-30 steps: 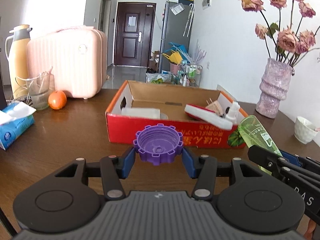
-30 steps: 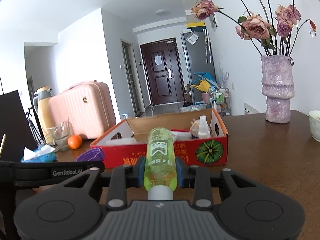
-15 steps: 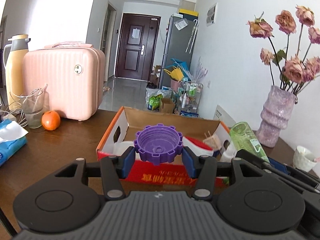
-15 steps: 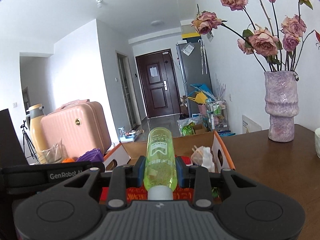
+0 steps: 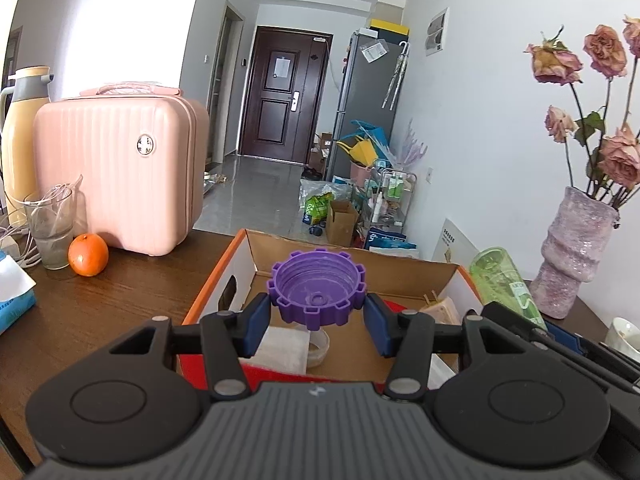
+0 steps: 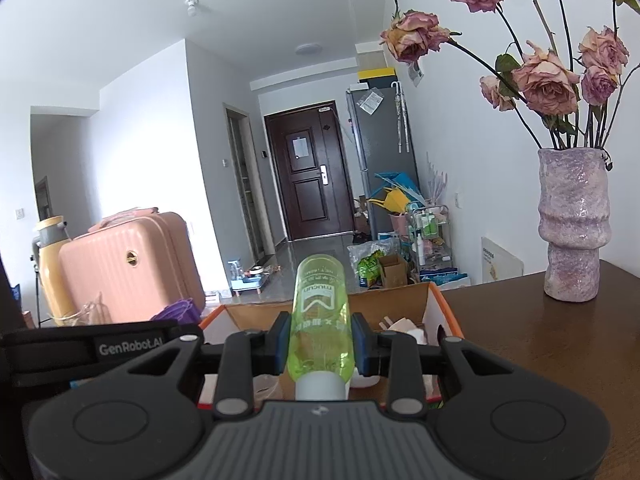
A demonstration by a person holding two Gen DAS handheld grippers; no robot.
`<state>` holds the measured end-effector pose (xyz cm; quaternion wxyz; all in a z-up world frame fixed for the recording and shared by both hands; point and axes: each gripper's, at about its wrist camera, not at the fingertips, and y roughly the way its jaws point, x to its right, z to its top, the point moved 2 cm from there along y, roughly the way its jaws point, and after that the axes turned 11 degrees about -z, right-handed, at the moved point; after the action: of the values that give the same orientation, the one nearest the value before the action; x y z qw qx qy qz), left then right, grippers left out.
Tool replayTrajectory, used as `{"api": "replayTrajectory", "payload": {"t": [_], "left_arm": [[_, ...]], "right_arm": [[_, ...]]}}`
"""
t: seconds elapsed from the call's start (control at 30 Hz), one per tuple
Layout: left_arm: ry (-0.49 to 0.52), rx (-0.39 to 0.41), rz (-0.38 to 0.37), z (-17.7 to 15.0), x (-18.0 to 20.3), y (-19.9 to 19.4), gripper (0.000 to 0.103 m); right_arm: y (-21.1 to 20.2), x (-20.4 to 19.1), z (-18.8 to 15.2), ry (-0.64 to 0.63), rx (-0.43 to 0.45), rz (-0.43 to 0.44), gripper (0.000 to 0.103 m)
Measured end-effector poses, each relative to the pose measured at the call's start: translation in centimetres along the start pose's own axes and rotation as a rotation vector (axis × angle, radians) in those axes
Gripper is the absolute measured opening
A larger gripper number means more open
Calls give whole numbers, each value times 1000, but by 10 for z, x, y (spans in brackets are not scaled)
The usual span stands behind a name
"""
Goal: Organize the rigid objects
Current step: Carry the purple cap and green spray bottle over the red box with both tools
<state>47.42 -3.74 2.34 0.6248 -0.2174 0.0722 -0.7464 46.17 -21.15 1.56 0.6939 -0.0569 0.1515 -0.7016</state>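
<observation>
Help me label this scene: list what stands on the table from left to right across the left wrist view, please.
Yellow thermos → glass cup → orange → pink suitcase → cardboard box → purple vase → white cup.

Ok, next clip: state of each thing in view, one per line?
Left gripper: shut on the purple cap, held above the box.
Right gripper: shut on the green bottle, white cap toward the camera.
Cardboard box: open, partly filled.
Door: closed.
Pink suitcase: closed, upright.
</observation>
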Motion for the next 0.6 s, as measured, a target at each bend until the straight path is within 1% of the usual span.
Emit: {"api": "replayTrajectory", "payload": {"t": [0.27,0.6], "left_arm": [[0,-12,21,8,-3,29,52],[29,-26,35,13,-5,58,53]], "right_arm": [[28,0,4,-8,-21,-8,30],[60,-1,9,-25,-38,-2,30]]}}
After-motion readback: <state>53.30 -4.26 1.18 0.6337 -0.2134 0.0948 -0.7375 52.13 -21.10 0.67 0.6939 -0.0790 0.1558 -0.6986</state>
